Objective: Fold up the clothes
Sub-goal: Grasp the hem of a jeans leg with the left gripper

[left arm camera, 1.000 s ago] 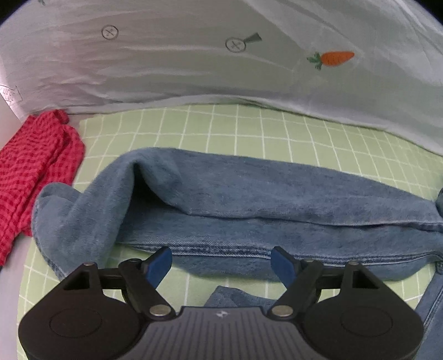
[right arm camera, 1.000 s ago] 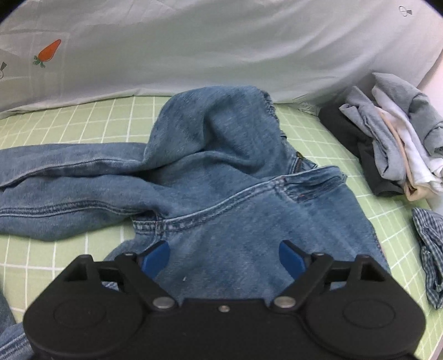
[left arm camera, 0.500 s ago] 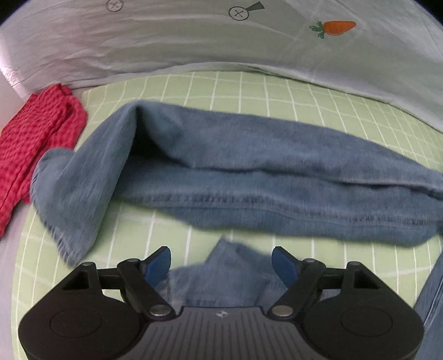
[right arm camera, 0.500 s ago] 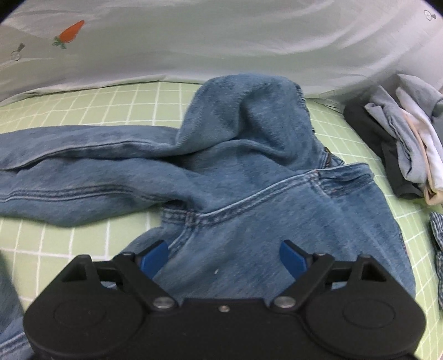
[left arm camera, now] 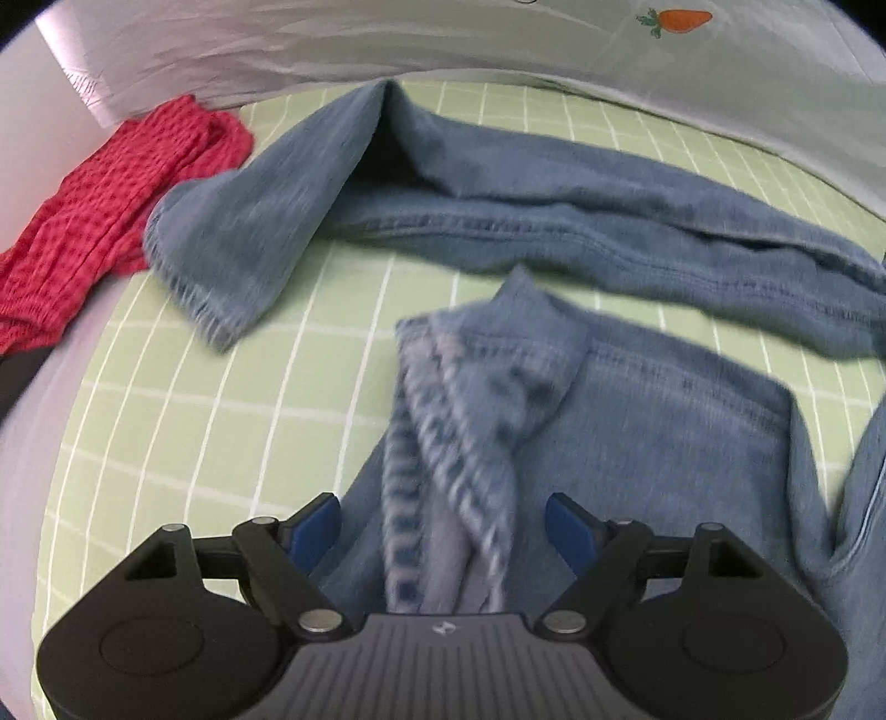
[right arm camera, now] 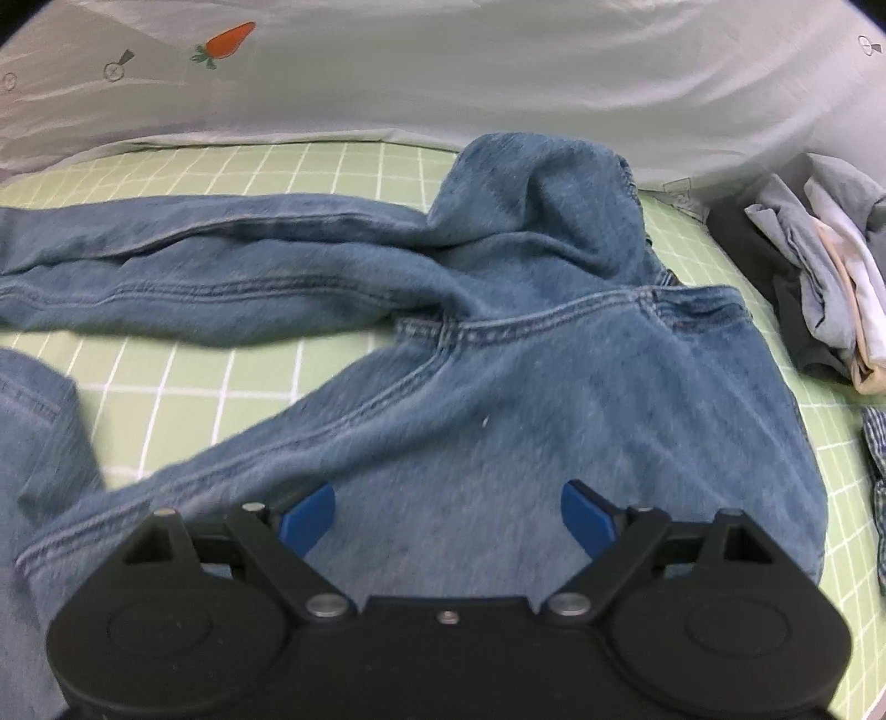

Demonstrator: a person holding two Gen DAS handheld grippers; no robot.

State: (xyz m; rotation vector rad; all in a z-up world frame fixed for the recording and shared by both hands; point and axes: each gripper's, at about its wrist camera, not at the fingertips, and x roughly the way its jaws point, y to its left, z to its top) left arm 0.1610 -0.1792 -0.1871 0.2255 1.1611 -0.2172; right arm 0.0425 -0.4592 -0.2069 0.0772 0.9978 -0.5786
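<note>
I see big blue jeans (right arm camera: 498,399) spread out on my green checked sheet (left arm camera: 183,421), both legs reaching off to the left. My right claw (right arm camera: 446,512) is spread wide above the seat of the jeans, with nothing pinched. My left claw (left arm camera: 443,526) is spread wide too, over the frayed end of the near leg (left arm camera: 465,399), and the blue pads (left arm camera: 315,523) do not squeeze it. A red checked cloth (left arm camera: 111,205) lies at the left edge. A pile of clothes (right arm camera: 819,288) sits at the right. On the white sheet (right arm camera: 498,72) behind is a little orange carrot (right arm camera: 224,40). I can read no words.
</note>
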